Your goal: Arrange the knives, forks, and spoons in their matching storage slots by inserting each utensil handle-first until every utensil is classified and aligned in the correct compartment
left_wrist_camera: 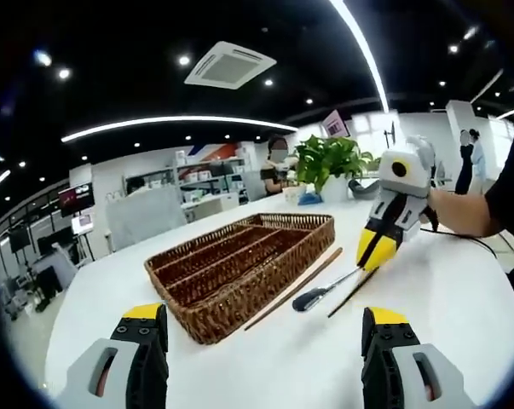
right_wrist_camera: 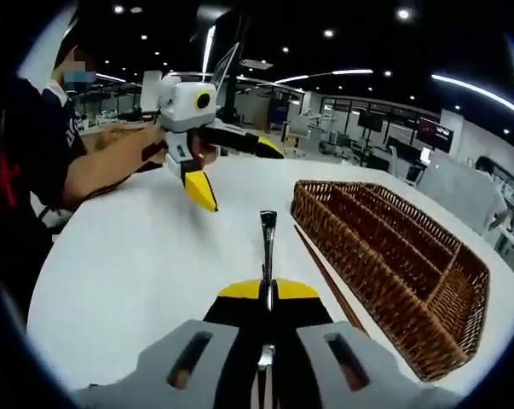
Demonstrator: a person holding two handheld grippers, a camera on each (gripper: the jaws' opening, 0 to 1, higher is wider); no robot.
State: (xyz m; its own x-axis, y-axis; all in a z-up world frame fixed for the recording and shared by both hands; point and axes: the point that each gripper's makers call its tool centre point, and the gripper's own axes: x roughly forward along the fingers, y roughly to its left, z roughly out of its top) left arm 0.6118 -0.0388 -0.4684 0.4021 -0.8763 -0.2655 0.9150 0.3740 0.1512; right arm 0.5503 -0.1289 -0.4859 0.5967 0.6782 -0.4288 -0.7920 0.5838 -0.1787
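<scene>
You're barely started: tray (left_wrist_camera: 239, 268) (near the table's (left_wrist_camera: 461, 290) middle) looks empty, your right gripper (right_wrist_camera: 266, 294) is clamped on a knife (right_wrist_camera: 268, 247), left gripper (left_wrist_camera: 265, 332) spread open holding nothing, chopsticks (left_wrist_camera: 292, 290) beside the tray.

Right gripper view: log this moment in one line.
right gripper shut on utensil | left gripper open, holding nothing | basket holds no utensils | chopsticks beside basket

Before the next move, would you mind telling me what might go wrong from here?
The right gripper pinches a utensil by its slim end, so it may swivel or slip when lifted. Two chopsticks lie touching or close beside it and could get dragged along. The wicker tray has narrow slots, so a tilted utensil could catch on a divider.
</scene>
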